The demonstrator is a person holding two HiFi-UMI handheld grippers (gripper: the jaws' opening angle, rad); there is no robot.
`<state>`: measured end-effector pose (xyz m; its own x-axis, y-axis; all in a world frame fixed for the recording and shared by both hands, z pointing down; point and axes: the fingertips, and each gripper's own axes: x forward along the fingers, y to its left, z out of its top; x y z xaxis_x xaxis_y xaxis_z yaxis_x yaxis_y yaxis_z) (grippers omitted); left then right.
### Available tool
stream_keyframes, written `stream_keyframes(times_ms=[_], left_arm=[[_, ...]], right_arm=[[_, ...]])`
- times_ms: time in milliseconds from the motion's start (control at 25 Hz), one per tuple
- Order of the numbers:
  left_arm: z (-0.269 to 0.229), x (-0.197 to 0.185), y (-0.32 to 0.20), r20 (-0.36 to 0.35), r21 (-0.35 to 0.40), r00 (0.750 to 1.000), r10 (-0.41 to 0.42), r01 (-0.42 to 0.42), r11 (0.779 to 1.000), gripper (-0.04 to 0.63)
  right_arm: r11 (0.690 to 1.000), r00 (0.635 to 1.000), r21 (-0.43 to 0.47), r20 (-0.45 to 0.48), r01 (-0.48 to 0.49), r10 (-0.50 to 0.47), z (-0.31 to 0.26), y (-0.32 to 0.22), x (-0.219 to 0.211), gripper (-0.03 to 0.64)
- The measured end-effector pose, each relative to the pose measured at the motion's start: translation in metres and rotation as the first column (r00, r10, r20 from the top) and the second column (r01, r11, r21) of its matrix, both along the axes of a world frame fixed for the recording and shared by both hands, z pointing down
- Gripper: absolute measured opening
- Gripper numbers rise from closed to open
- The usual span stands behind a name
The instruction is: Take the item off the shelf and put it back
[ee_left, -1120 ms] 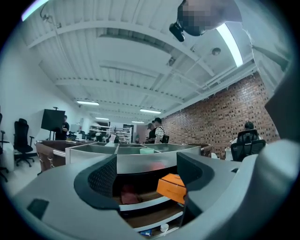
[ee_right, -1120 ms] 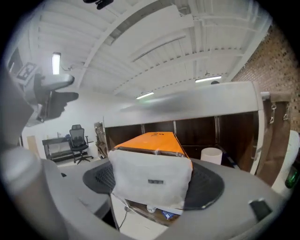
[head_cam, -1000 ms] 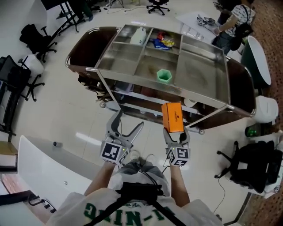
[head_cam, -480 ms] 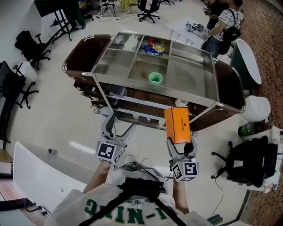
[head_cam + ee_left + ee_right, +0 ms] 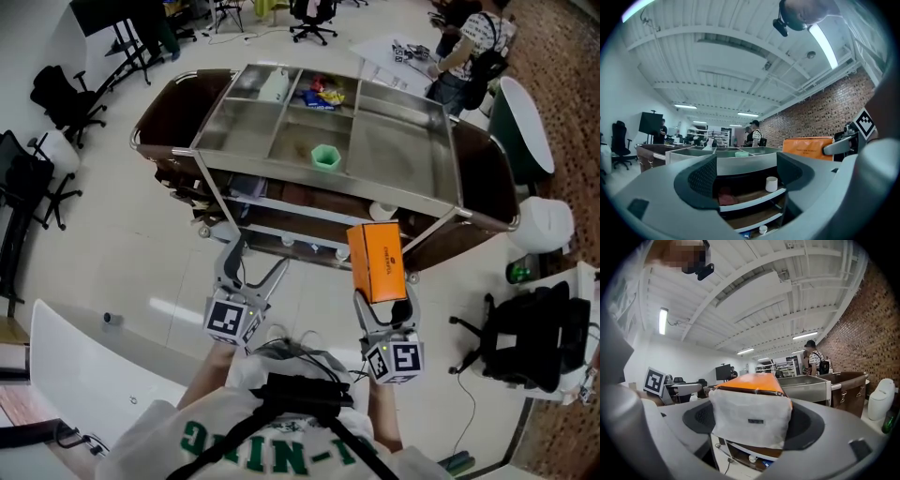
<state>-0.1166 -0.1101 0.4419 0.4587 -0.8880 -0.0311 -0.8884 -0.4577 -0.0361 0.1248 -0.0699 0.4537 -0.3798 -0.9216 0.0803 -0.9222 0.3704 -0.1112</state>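
Note:
An orange box (image 5: 376, 262) with a white end (image 5: 751, 417) sits between the jaws of my right gripper (image 5: 382, 305), which is shut on it and holds it in front of the steel cart (image 5: 469, 192). The box (image 5: 808, 145) also shows at the right of the left gripper view. My left gripper (image 5: 253, 270) is open with nothing between its fingers, pointed at the cart's lower shelves (image 5: 754, 198), where a white cup (image 5: 771, 183) stands.
The cart's top tray holds a green cup (image 5: 324, 157), a white bottle (image 5: 275, 86) and snack packets (image 5: 321, 95). Office chairs (image 5: 54, 97) stand at the left, a black chair (image 5: 525, 342) and a white bin (image 5: 539, 225) at the right. A person (image 5: 464, 47) stands beyond the cart.
The right gripper with the orange box has drawn back a little from the cart and shifted right. The left gripper has pulled back slightly too.

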Motion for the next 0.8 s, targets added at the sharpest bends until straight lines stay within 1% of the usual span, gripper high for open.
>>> stream_keyframes(times_ms=[200, 360, 520, 680, 800], left_arm=[[0.0007, 0.0056, 0.003, 0.001, 0.012, 1.0, 0.011, -0.011, 1.0, 0.376], [-0.005, 0.007, 0.0043, -0.021, 0.032, 0.999, 0.025, -0.025, 0.999, 0.375], [-0.0037, 0.005, 0.0029, 0.0, 0.032, 1.0, -0.001, 0.001, 0.999, 0.374], [-0.0066, 0.0031, 0.0013, -0.009, 0.043, 1.0, -0.007, 0.008, 0.999, 0.374], [-0.0081, 0.0038, -0.0015, -0.037, 0.05, 0.999, -0.006, 0.008, 0.999, 0.374]], right_arm=[[1.0, 1.0, -0.007, 0.01, -0.015, 0.015, 0.0021, 0.0028, 0.0081, 0.428], [1.0, 1.0, 0.002, -0.001, -0.012, 0.012, 0.0005, 0.0023, 0.0094, 0.428], [1.0, 1.0, -0.001, -0.007, -0.007, 0.007, 0.0022, 0.0016, 0.0093, 0.428], [1.0, 1.0, -0.006, -0.01, 0.001, -0.001, 0.0023, -0.0004, 0.0076, 0.428], [1.0, 1.0, -0.025, -0.015, 0.004, -0.004, 0.0093, -0.0023, 0.0082, 0.428]])
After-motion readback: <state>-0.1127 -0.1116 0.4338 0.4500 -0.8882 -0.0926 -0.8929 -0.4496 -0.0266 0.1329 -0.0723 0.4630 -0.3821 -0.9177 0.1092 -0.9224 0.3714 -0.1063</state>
